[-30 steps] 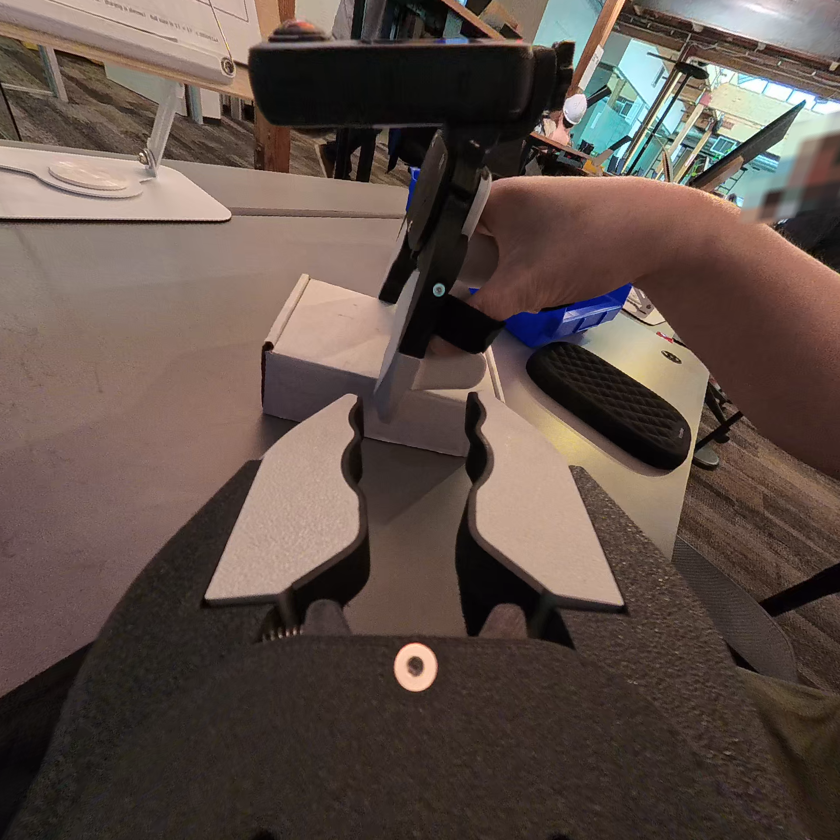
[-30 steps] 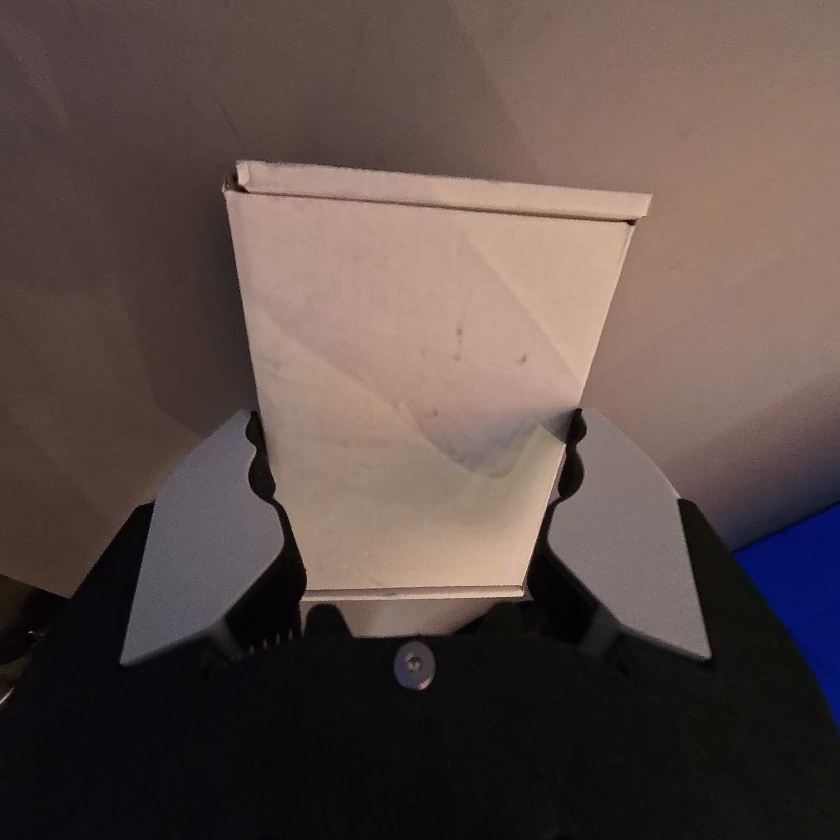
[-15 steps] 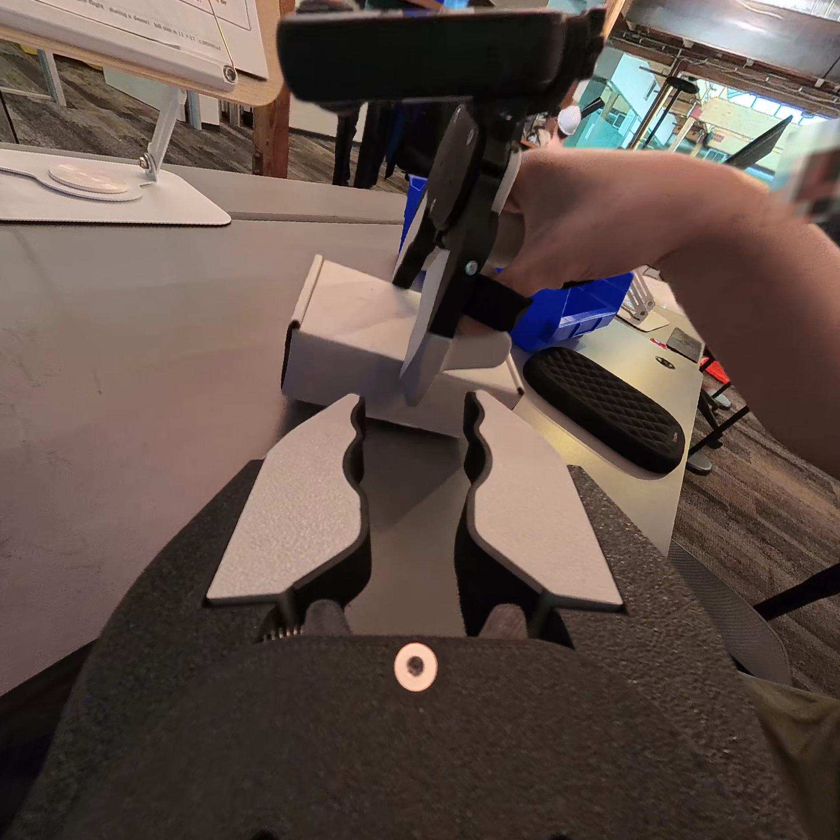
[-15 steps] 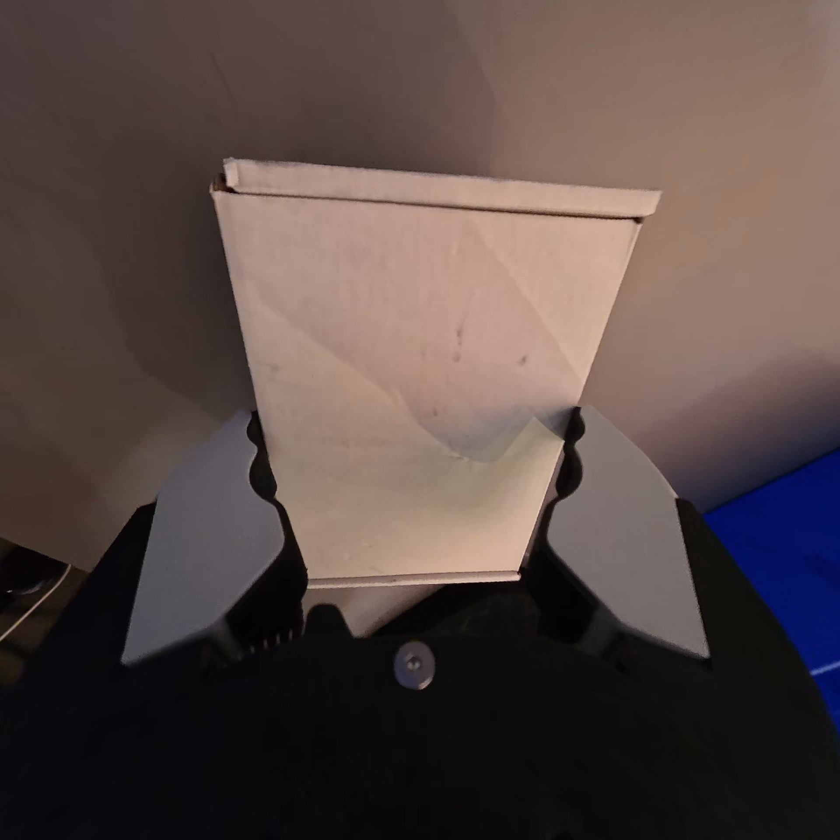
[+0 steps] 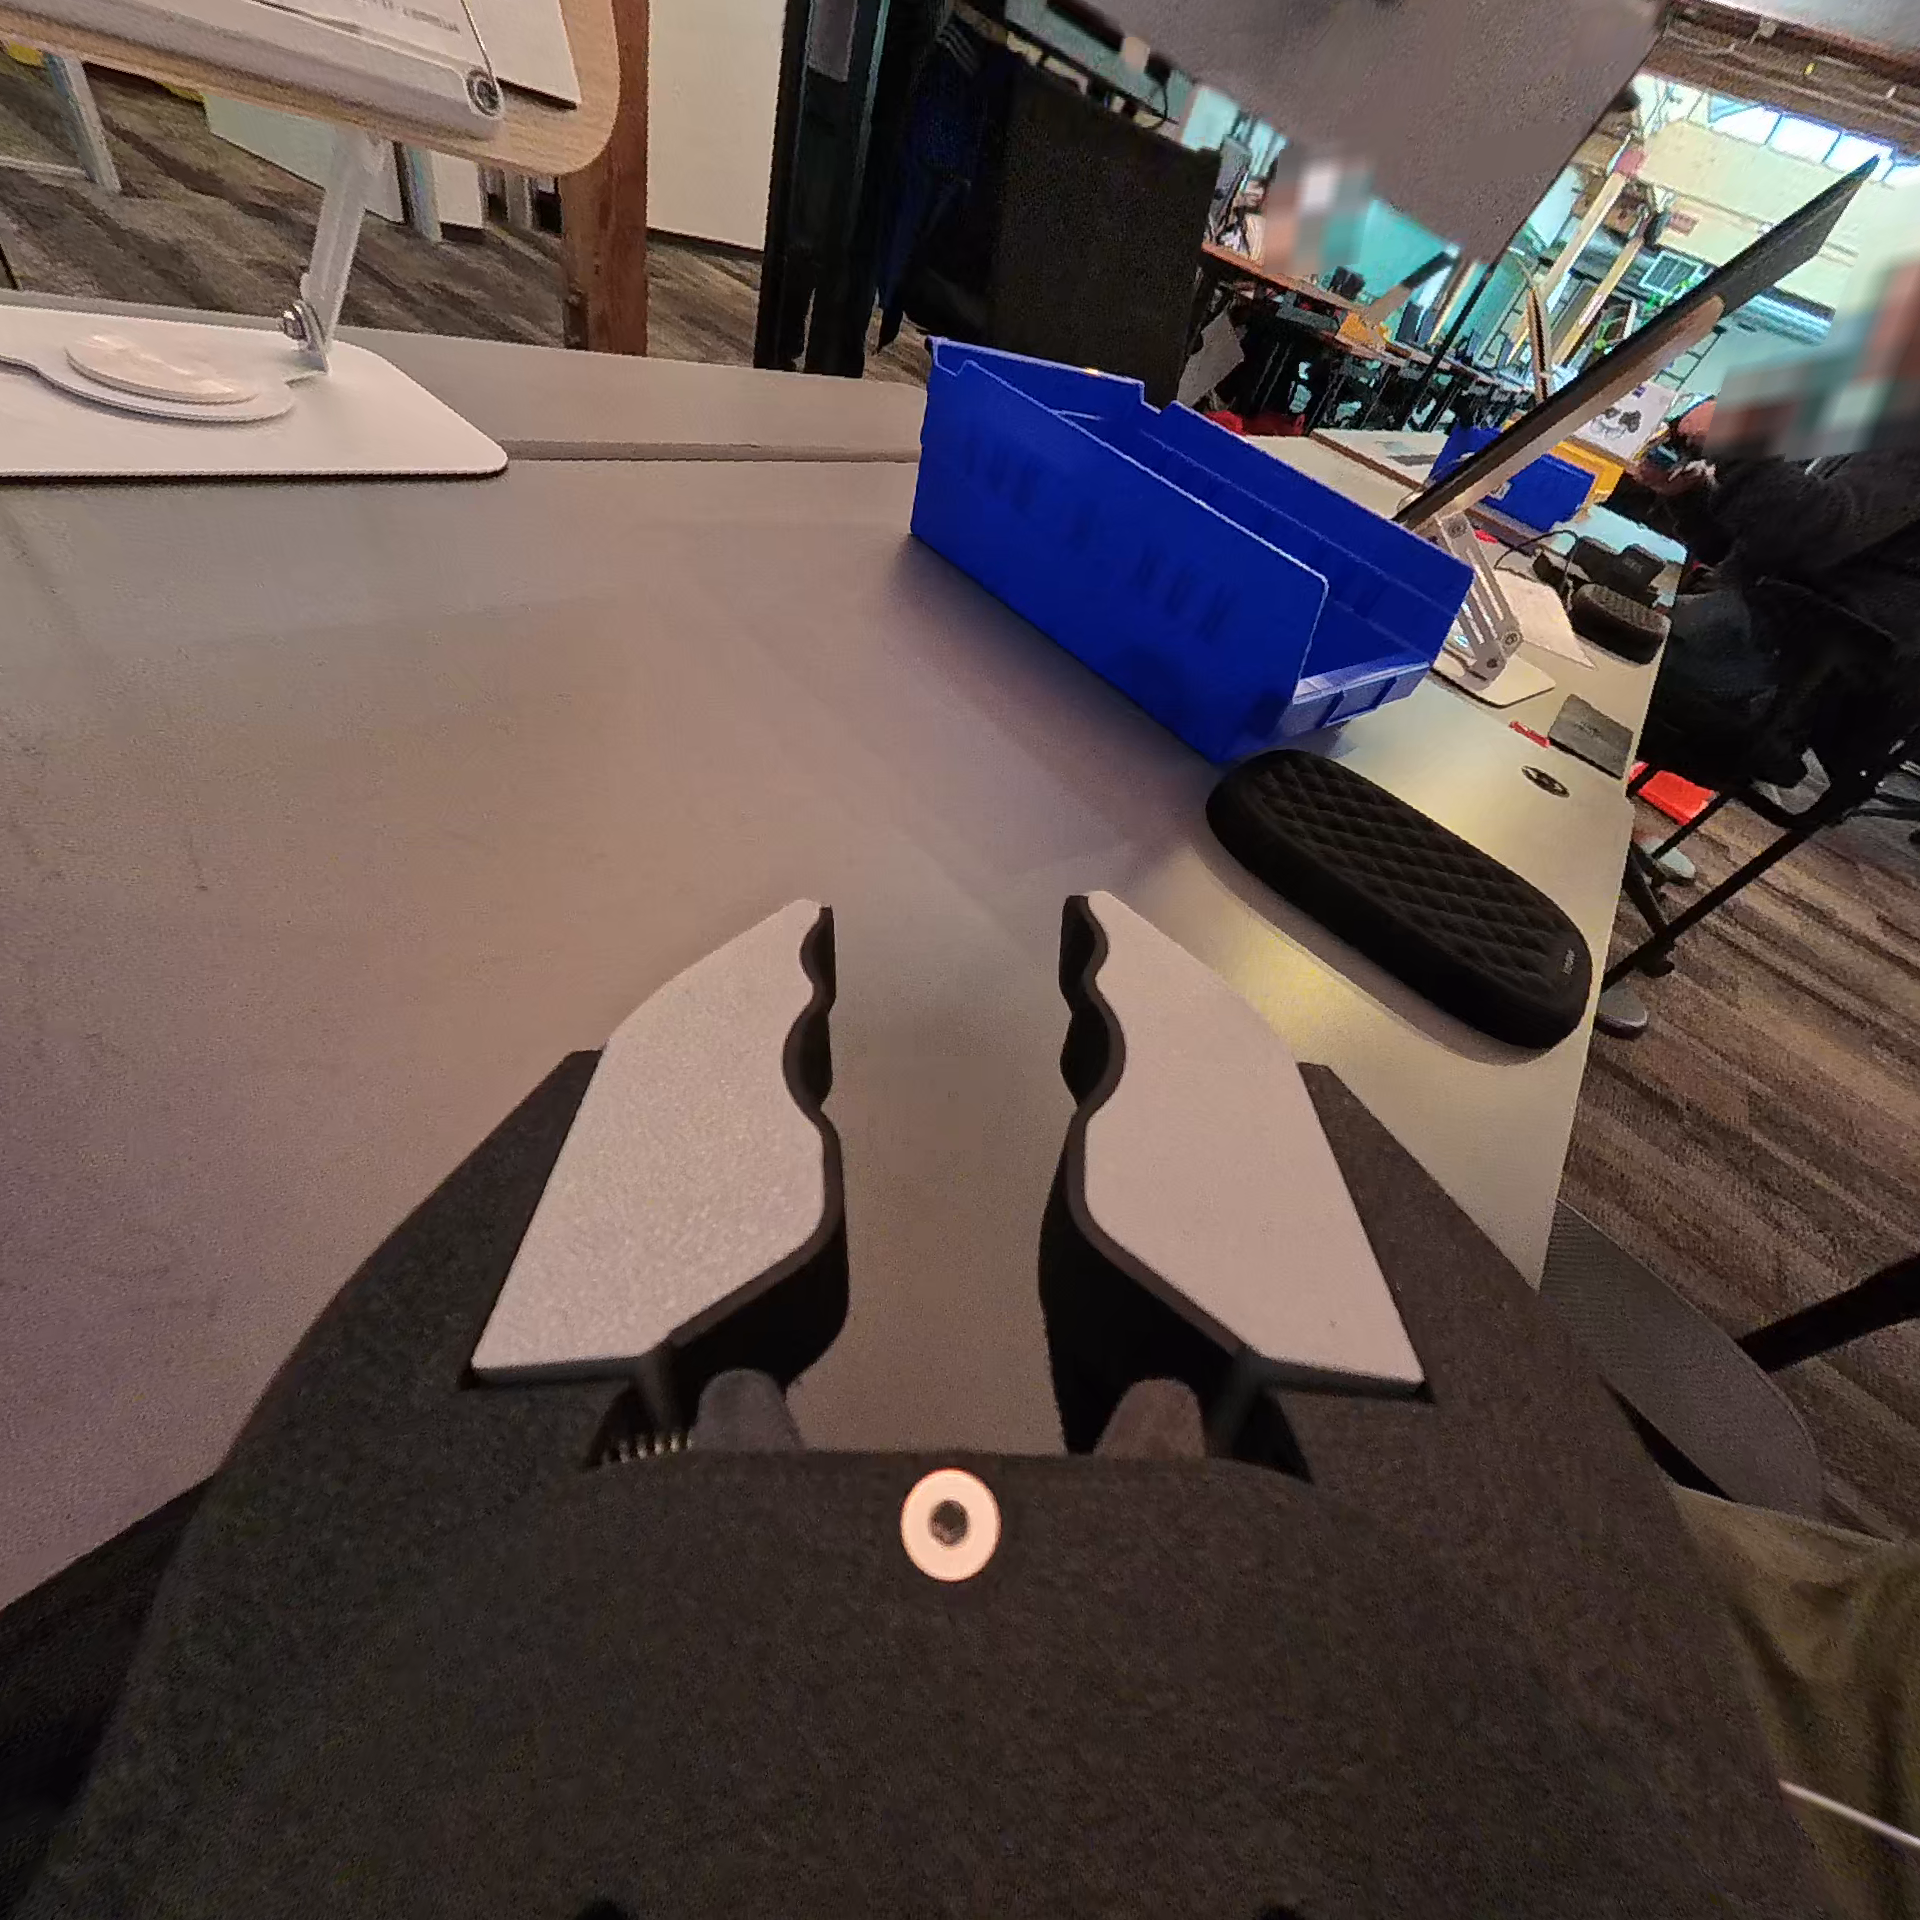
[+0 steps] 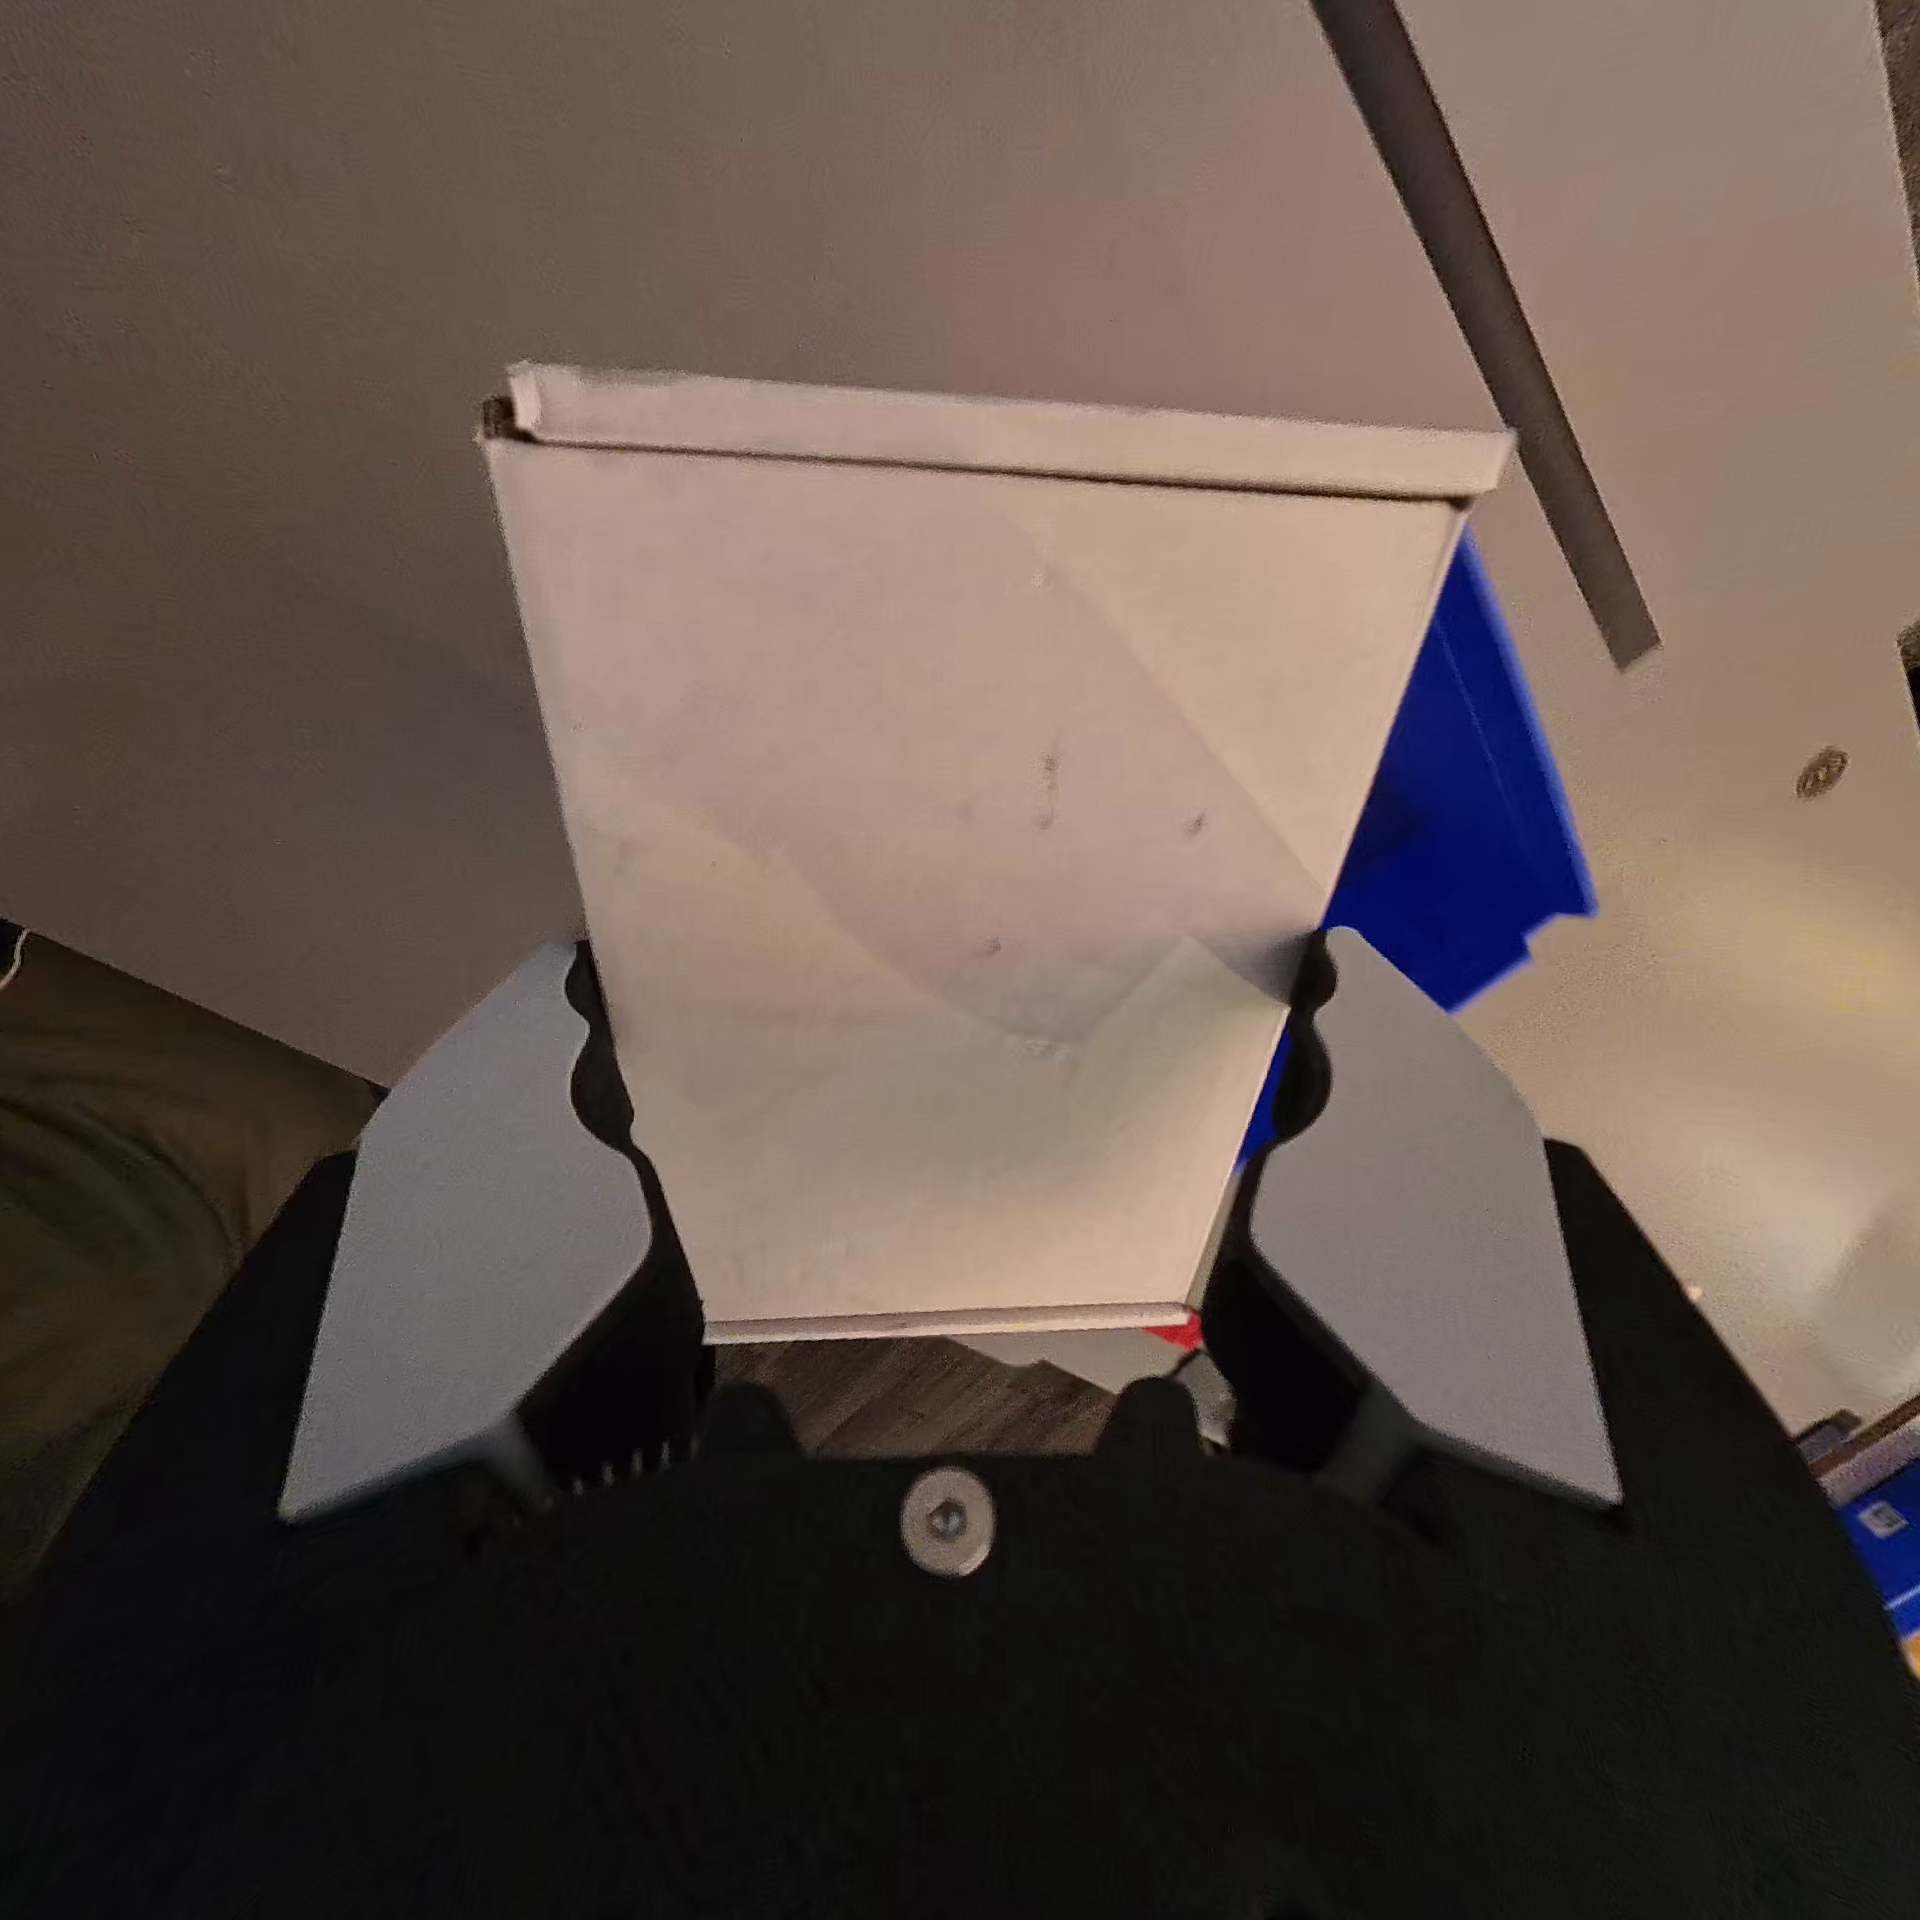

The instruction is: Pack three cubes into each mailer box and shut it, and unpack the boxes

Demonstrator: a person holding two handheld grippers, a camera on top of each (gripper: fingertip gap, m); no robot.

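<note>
white mailer box [image 6: 935, 852] clamped between right tongs [image 6: 940, 997], left tongs [image 5: 945, 925] apart, empty over table [image 5: 416, 727]

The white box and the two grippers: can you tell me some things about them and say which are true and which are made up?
1. The right gripper is shut on the white mailer box. True.
2. The left gripper holds a cube. False: its fingers stand apart with nothing between them, only bare table ahead.
3. The mailer box is open and cubes show inside. False: its lid is shut, and no cubes are in view.
4. A blue bin sits on the table ahead of the left gripper. True.
5. The black wrist pad lies inside the blue bin. False: it lies on the table beside the bin, nearer the edge.
</note>
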